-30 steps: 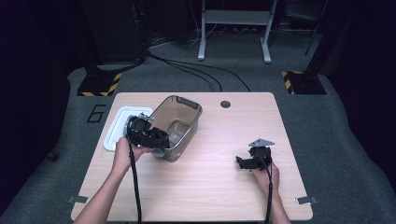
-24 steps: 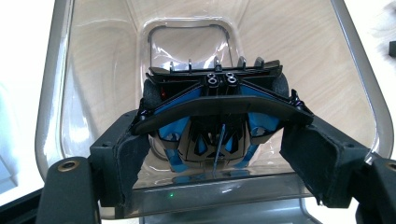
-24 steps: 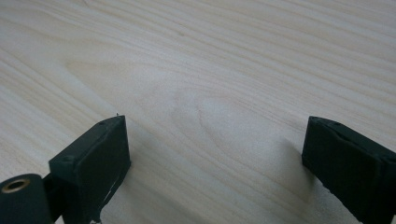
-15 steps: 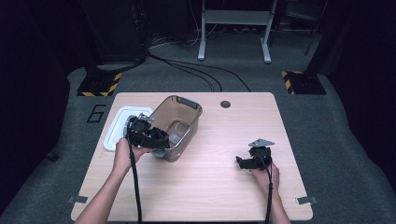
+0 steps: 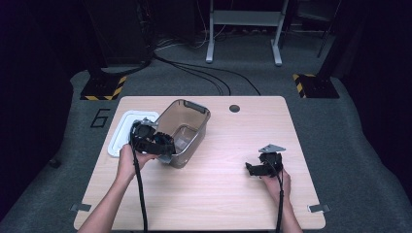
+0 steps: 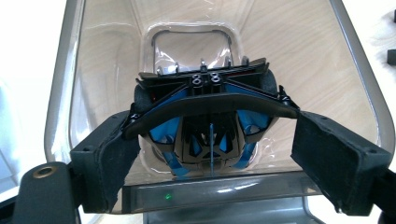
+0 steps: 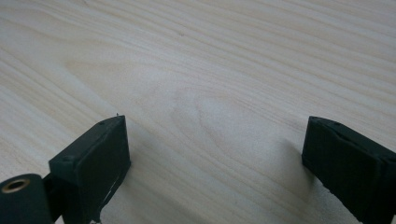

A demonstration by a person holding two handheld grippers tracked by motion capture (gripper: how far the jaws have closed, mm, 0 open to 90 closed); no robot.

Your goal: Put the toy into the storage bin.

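A black and blue toy racing car lies between the jaws of my left gripper, inside a clear plastic bin. The jaws have just been opening. The left pad still touches the car's wing and the right pad stands just off the wing's tip. In the high view my left gripper reaches over the near rim of the bin. My right gripper rests low over the table at the right. Its jaws are open with bare wood between them.
A white lid lies flat on the table just left of the bin. A dark round hole sits near the far edge. Cables trail from both grippers toward the near edge. Beyond the table stand stands with striped feet.
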